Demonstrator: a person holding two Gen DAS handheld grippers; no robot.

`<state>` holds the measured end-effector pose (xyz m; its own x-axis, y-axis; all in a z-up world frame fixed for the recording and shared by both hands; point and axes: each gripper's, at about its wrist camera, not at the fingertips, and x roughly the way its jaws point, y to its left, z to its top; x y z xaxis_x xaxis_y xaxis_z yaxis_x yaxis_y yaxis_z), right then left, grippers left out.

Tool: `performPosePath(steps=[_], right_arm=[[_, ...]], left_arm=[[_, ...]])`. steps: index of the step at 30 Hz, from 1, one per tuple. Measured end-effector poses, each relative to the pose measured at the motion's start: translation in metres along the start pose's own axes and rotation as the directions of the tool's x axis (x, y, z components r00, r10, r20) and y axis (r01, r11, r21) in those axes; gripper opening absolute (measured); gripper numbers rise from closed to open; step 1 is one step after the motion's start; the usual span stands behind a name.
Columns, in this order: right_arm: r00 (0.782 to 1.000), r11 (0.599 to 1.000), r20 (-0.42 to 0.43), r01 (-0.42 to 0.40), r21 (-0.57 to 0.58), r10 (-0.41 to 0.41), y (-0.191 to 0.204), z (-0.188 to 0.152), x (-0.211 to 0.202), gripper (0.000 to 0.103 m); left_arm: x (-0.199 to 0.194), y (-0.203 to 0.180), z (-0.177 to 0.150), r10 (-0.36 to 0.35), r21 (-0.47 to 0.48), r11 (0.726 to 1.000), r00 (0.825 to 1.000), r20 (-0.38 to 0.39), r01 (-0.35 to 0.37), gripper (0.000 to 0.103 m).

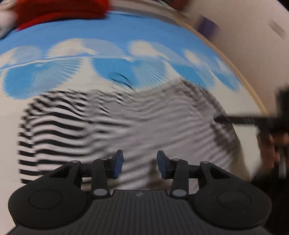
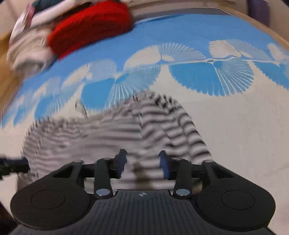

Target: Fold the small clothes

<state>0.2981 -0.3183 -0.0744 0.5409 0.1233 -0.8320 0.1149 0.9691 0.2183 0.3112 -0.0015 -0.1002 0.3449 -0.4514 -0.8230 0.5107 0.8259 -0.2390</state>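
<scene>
Black-and-white striped garment spread flat on a cream and blue cloth with a fan pattern, just ahead of both grippers, blurred by motion in both views

Left gripper poised over the near edge of the striped garment, blue pads apart with a clear gap, striped fabric visible through the gap but not pinched; nothing held

Right gripper likewise over the near edge of the same garment, pads standing apart, nothing clamped between them

In the right wrist view, one part of the garment lying folded or bunched toward the right with darker, crisper stripes, the rest paler and smeared toward the left

Red knitted item at the far edge of the patterned cloth, touching a heap of pale, whitish clothes to its left; same red item at the top left of the left wrist view

Right gripper's dark body and the hand holding it at the right edge of the left wrist view, too blurred for detail

Light wooden rim along the far side of the cloth
</scene>
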Motion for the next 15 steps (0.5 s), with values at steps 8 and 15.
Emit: performPosePath(steps=[8, 15], right_arm=[[0.976, 0.994, -0.188, 0.107, -0.003, -0.106, -0.041, -0.033, 0.002, 0.044], [0.976, 0.990, -0.165, 0.143, -0.010, -0.143, -0.051, -0.048, -0.010, 0.044]], left_arm=[[0.023, -0.007, -0.022, 0.134, 0.041, 0.991, 0.984, -0.117, -0.130, 0.047], [-0.009, 0.046, -0.039, 0.178, -0.182, 0.962, 0.972, -0.154, -0.205, 0.041]])
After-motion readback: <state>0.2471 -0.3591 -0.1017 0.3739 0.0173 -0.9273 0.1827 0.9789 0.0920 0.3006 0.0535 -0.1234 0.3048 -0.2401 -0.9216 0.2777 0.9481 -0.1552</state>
